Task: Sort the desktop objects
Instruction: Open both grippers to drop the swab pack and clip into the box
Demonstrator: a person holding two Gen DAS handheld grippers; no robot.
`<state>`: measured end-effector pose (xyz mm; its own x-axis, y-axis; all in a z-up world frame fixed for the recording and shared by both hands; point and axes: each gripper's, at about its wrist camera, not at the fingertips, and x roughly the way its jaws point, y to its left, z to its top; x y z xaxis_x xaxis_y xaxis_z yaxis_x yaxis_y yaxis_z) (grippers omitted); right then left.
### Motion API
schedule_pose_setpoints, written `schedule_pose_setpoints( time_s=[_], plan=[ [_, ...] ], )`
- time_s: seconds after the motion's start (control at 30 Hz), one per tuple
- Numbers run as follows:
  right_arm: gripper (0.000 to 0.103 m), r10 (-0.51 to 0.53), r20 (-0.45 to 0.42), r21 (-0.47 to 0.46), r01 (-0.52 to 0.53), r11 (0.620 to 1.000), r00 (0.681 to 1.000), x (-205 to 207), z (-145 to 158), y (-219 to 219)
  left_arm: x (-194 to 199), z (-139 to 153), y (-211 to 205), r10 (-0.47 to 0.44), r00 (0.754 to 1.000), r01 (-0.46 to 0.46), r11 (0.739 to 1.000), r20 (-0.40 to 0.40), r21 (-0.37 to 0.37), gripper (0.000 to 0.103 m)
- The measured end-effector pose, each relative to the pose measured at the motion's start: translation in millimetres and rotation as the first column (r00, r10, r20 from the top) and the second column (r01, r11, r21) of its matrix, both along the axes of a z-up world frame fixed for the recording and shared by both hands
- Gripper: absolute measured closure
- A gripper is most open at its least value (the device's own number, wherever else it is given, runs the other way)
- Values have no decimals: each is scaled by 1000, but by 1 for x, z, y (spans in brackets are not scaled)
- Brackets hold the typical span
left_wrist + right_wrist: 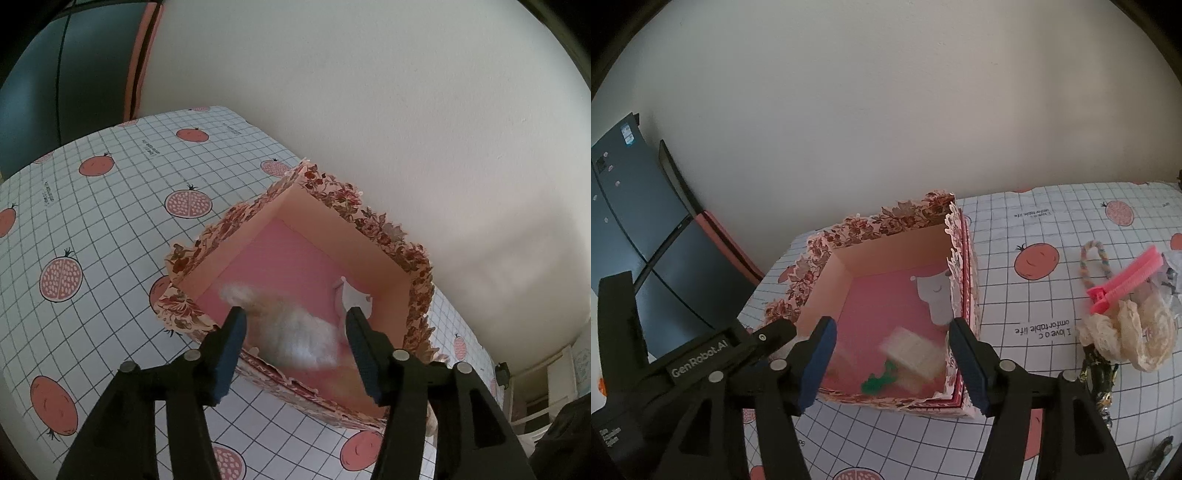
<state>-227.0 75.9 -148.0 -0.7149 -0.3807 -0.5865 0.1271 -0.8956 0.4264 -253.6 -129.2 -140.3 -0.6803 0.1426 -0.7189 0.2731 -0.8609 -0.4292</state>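
2 claws hang over 1 open floral box (886, 225), both pointing down into it.

Item 1: fluffy pale object (295, 336), blurred, mid-air or just landing between the parted pads of the left claw (293, 354); no pad presses on it, so it reads as released into the box.

Item 2: pale blurred block (914, 354) with a green piece (879, 382) beside it, on the pink box floor below the right claw (892, 360), whose jaws stand apart and grip nothing.

Item 3: white cartoon figure (936, 295) printed or lying on the box floor; cannot tell which.

Unsorted stock, right of the box on the gridded counter (1034, 229): pink hair clip (1123, 284), braided loop (1089, 262), cream lace scrunchie (1123, 339). Judgement: these await collection next.
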Motion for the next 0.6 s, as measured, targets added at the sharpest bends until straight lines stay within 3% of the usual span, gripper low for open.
schedule_pose_setpoints(
  time_s=[0.6],
  plan=[
    [36,-3,9,-1,3,1000,1000,1,1,2,-1,2,3,-15,1000,15,1000,8,-19,43]
  ],
)
